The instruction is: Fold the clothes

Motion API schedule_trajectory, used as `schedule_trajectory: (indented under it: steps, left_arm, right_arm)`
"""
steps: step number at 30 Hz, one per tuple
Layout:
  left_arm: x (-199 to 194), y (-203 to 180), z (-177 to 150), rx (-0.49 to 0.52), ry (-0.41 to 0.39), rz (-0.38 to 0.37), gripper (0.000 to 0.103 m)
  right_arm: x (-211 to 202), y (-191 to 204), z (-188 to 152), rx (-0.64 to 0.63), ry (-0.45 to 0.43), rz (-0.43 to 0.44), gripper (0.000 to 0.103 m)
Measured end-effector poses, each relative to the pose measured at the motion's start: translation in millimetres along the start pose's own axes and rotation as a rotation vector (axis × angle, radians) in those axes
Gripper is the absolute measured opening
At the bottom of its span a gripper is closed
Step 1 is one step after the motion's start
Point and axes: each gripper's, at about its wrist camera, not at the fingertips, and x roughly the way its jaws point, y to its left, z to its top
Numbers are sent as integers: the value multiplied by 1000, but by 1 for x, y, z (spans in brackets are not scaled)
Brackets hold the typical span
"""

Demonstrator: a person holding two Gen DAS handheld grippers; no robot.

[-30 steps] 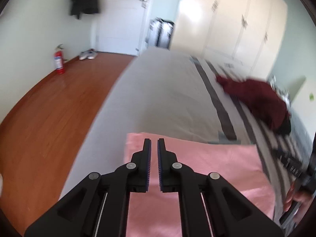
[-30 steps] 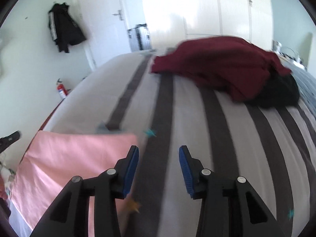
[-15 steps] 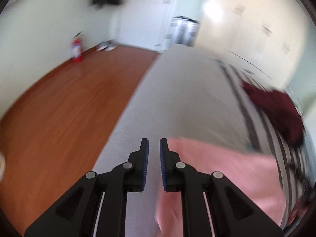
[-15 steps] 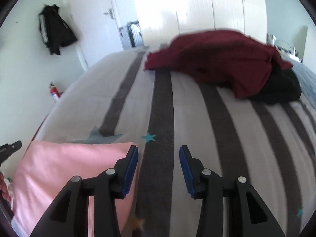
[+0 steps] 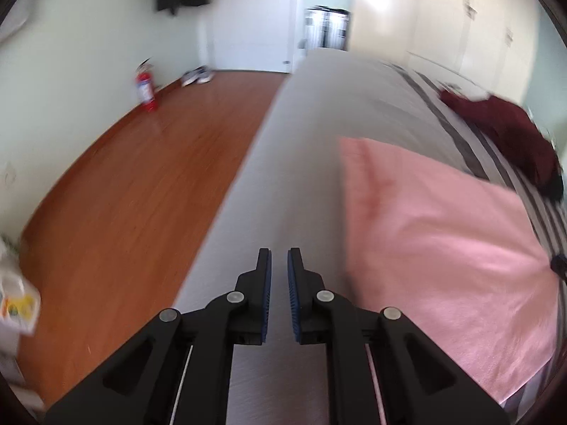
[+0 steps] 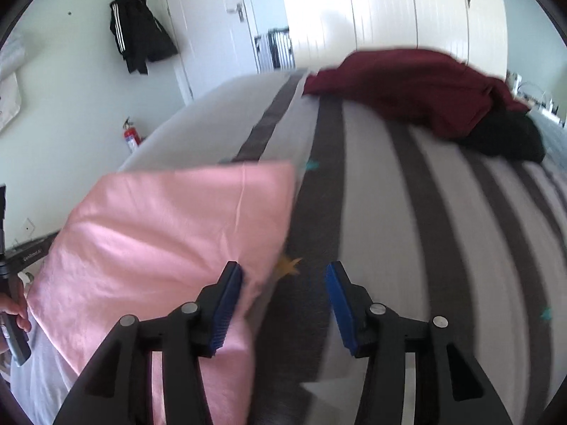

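Pink cloth: a folded pink garment (image 6: 170, 233) lies flat near the bed's front edge, on the grey part of the cover.
Bed: the bed (image 5: 340, 106) has a plain grey strip along its side and dark and pale stripes (image 6: 418, 233) across the rest.
Left gripper: the left gripper (image 5: 279, 269) hovers over bare grey cover just beside the pink garment; its fingers are almost together, a narrow slit between them, nothing in it.
Right gripper: the right gripper (image 6: 283, 279) sits over the garment's right edge; its fingers have just been opening and stand apart, with the cloth's corner and a dark stripe showing between them, pads not pressing on anything.
Other clothes: a dark red garment (image 6: 418, 88) and a black one (image 6: 503, 138) lie heaped far up the bed, well apart from the pink one.
Floor: a wooden floor (image 5: 134, 184) runs alongside the bed; a red fire extinguisher (image 5: 145, 88) and a pair of shoes (image 5: 196, 76) stand by the far wall.
Wall: a black jacket (image 6: 138, 35) hangs beside a white door (image 6: 212, 21).
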Motion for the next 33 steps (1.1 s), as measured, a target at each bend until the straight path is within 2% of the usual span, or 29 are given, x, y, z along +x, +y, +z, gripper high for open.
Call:
schedule_trajectory:
  steps: [4, 7, 9, 11, 13, 14, 15, 17, 18, 20, 22, 25, 29, 30, 33]
  left_arm:
    - [-34, -20, -3, 17, -61, -91, 9]
    - [-59, -47, -11, 74, -111, -160, 9]
    - [-61, -57, -20, 104, -100, -174, 9]
    - [-47, -57, -26, 118, -51, -147, 9]
    - [-25, -45, -30, 120, 11, -68, 9]
    - [-18, -32, -32, 99, 27, -42, 13]
    - [-16, -21, -32, 71, 33, 2, 13]
    - [-20, -6, -29, 11, 26, 37, 13]
    - [-29, 0, -27, -18, 8, 40, 13]
    - [-43, -4, -26, -11, -21, 17, 13]
    - [-61, -20, -28, 42, -54, -31, 13]
    - [-80, -49, -38, 129, -78, -103, 13]
    - [-65, -56, -54, 157, -3, -77, 13]
    - [-57, -51, -58, 150, 23, -45, 13]
    - [-56, -33, -61, 73, 20, 31, 14]
  right_arm:
    - [-15, -15, -2, 47, -12, -34, 45]
    - [-27, 5, -9, -4, -18, 25, 45]
    - [-28, 17, -17, -34, -8, 59, 45]
    - [-23, 21, -30, -27, 30, 60, 45]
    - [-18, 14, -40, 11, 59, 52, 44]
    - [-18, 8, -44, 35, 65, 52, 44]
    - [-20, 4, -44, 46, 67, 44, 44]
    - [-28, -3, -46, 57, 70, 27, 44]
    - [-32, -6, -49, 52, 76, 20, 44]
    - [-37, -10, -53, 40, 91, 11, 44]
    - [-47, -12, -55, 43, 85, 4, 44]
    - [-60, -8, -52, 47, 48, 44, 44]
    - [-55, 13, -54, 2, 64, 93, 44]
    - [-51, 16, -57, -8, 82, 91, 44]
    - [-47, 11, -65, -5, 118, 77, 43]
